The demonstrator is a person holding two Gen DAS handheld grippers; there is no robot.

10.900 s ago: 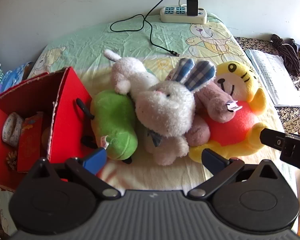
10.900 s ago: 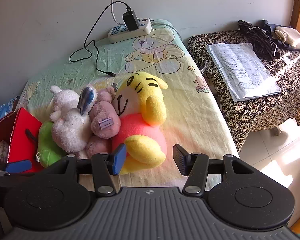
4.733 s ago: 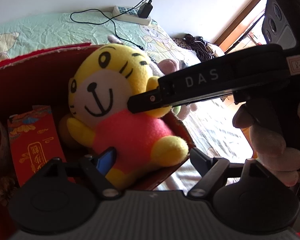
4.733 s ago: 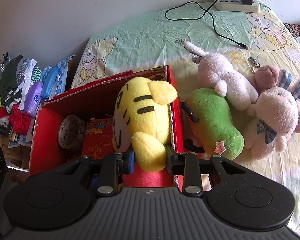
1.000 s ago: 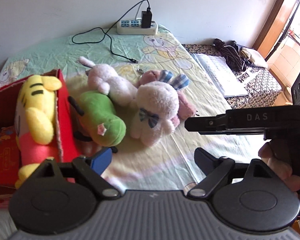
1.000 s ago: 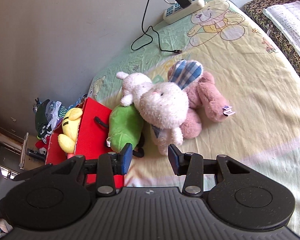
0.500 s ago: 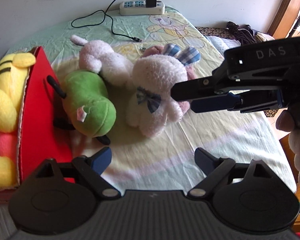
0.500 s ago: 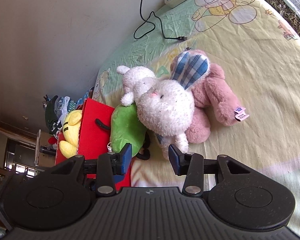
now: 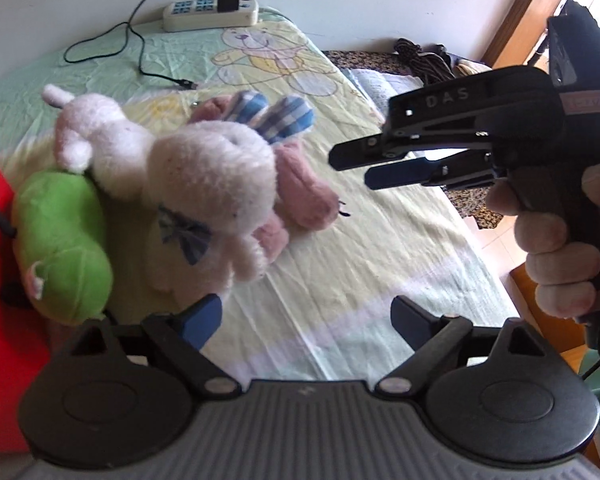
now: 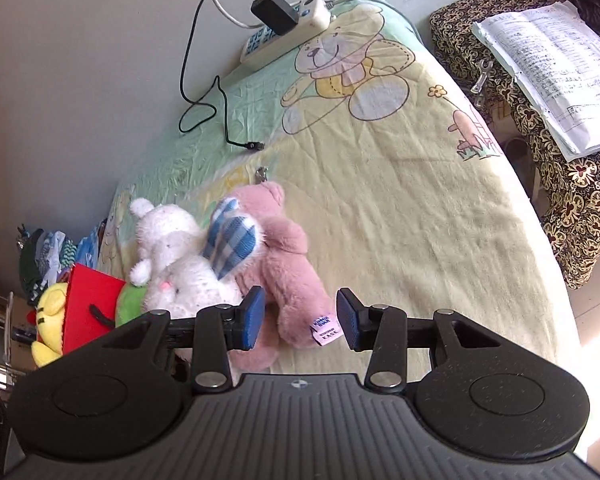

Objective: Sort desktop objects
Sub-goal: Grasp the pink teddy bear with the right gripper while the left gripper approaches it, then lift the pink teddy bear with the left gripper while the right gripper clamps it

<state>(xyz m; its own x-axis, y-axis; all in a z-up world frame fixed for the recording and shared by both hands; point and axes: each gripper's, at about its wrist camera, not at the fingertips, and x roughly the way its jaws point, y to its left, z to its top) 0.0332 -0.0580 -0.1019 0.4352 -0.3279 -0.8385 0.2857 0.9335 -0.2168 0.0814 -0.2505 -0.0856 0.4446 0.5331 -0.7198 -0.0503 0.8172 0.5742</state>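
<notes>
From the left wrist, my left gripper (image 9: 306,318) is spread wide over the bed (image 9: 360,264), holding nothing. A white rabbit (image 9: 208,196) lies on a green toy (image 9: 60,248) and a pink toy (image 9: 304,196). My right gripper (image 9: 350,168) hovers beside them, fingers slightly parted.

From the right wrist, the right gripper (image 10: 300,316) straddles the pink toy's (image 10: 288,276) leg without pinching it. A yellow toy (image 10: 50,320) sits in the red box (image 10: 88,304).

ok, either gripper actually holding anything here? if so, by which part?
Nothing held. The right gripper has open jaws on either side of the pink plush, not closed on it. The left gripper is open and empty.
</notes>
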